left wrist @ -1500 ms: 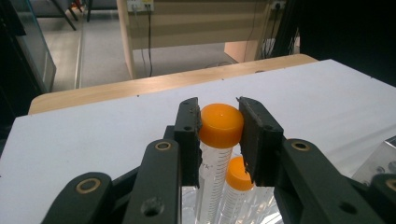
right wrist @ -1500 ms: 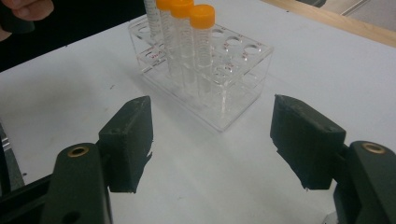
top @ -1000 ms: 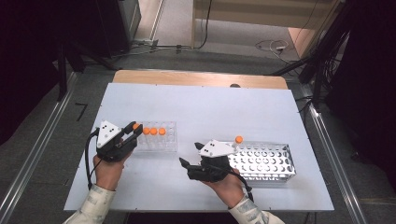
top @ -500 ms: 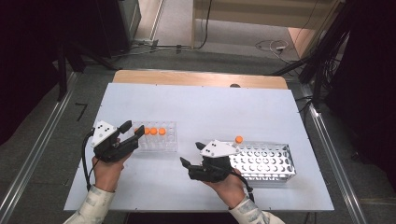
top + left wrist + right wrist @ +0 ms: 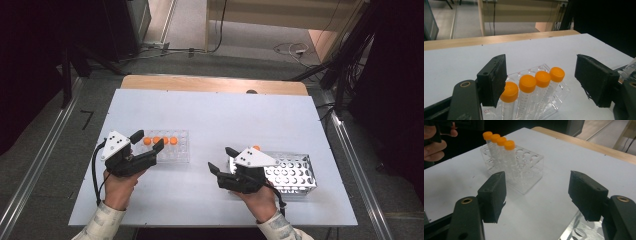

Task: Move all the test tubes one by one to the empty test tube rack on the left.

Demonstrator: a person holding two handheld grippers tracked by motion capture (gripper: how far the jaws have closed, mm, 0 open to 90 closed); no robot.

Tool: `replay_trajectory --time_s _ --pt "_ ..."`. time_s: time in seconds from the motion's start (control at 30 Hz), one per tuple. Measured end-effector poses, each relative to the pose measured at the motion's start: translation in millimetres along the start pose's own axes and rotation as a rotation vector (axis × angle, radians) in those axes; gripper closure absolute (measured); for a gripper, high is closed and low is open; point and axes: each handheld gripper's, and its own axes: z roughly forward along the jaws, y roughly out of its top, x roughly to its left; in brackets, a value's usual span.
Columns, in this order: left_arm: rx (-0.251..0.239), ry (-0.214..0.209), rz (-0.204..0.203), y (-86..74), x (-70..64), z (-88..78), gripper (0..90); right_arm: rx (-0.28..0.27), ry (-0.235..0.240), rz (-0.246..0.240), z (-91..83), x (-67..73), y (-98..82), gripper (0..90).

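A clear plastic rack (image 5: 180,150) on the left of the white table (image 5: 225,115) holds several orange-capped tubes (image 5: 160,140) in a row. My left gripper (image 5: 147,140) is at the rack's left end. Its jaws have just been opening and now stand open on either side of the orange caps (image 5: 527,83), with the left pad (image 5: 496,80) close beside the nearest cap. My right gripper (image 5: 222,160) hovers open and empty, just left of a perforated metal rack (image 5: 295,172) with one orange-capped tube (image 5: 256,148) at its far left corner. In the right gripper view the clear rack (image 5: 526,173) lies ahead.
A wooden strip (image 5: 200,83) runs along the table's far edge. Beyond it are floor, cables and dark furniture. Bare table top lies between the two racks and behind them. The person's other hand (image 5: 434,142) shows at the upper left of the right gripper view.
The left gripper's jaws have opened and let go of the leftmost tube, which now stands in the clear rack. The right gripper has shifted slightly right and away from the person.
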Motion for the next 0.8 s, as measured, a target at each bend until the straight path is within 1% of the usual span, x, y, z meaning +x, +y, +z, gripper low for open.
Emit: replay_trajectory --time_s 0.2,0.33,0.43,0.53,0.6,0.8 --pt "-0.005 -0.001 0.009 0.9 -2.6 -1.3 23.8 -0.037 -0.038 0.019 -15.1 -12.1 2.2 29.8" --pt "-0.004 0.0 0.014 0.8 -3.4 -1.4 23.8 -0.046 -0.068 0.028 -22.8 -21.8 0.9 29.9" --pt "-0.005 0.002 0.013 0.8 -3.0 -1.5 23.8 -0.049 -0.092 0.039 -27.1 -28.8 -2.6 30.0" --pt "-0.004 0.002 0.015 0.6 -3.2 -1.5 23.9 -0.054 -0.13 0.035 -30.6 -35.2 -6.3 30.1" --pt "-0.002 0.0 0.017 0.4 -4.0 -1.3 23.9 -0.055 -0.142 0.045 -32.2 -40.3 -9.2 30.1" --pt "0.0 -0.001 0.02 0.2 -4.4 -1.2 23.9 -0.051 -0.202 0.068 -32.8 -55.6 -21.4 30.5"
